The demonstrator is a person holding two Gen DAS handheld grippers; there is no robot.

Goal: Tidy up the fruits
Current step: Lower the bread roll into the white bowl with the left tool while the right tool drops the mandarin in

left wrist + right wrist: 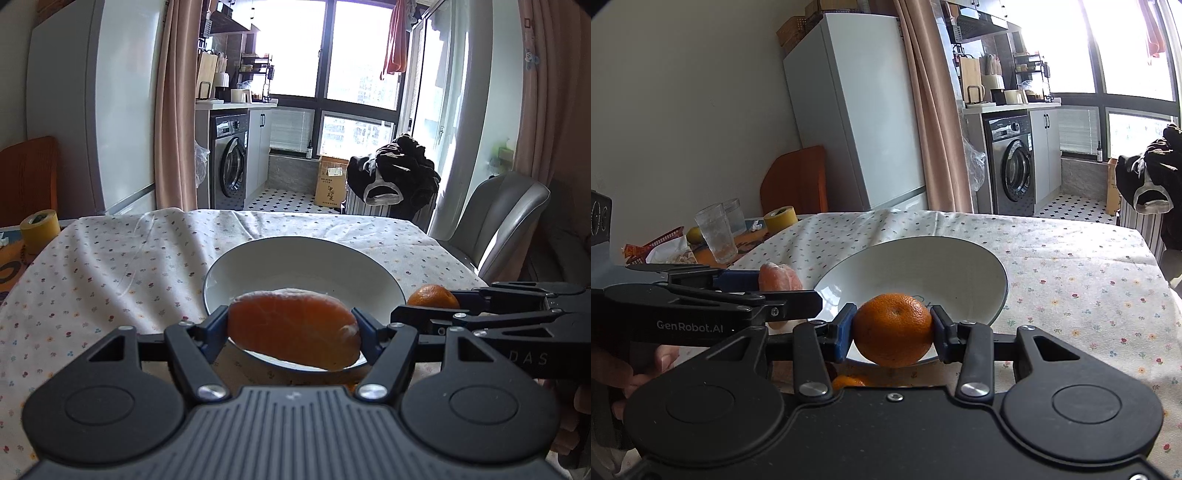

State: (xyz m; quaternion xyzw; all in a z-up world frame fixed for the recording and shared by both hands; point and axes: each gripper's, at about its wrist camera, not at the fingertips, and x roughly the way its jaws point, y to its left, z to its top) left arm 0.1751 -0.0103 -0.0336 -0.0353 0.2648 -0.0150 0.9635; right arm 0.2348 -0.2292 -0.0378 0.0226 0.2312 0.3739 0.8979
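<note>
Our left gripper [291,328] is squeezed tight on a peeled orange piece [295,325], holding it up over the near rim of the white bowl [306,266]. Our right gripper [893,328] is clamped on a whole round orange [893,328], also up by the bowl's near rim. The bowl sits on the flowery tablecloth [1071,266]. Near the table's far left corner we see a yellow tape roll [780,218] and two drinking glasses [716,232].

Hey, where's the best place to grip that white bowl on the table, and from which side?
Take the bowl by its thin near rim, coming from the camera side: that wide, sloped wall leaves only the edge to pinch. Both grippers hold fruit now.
</note>
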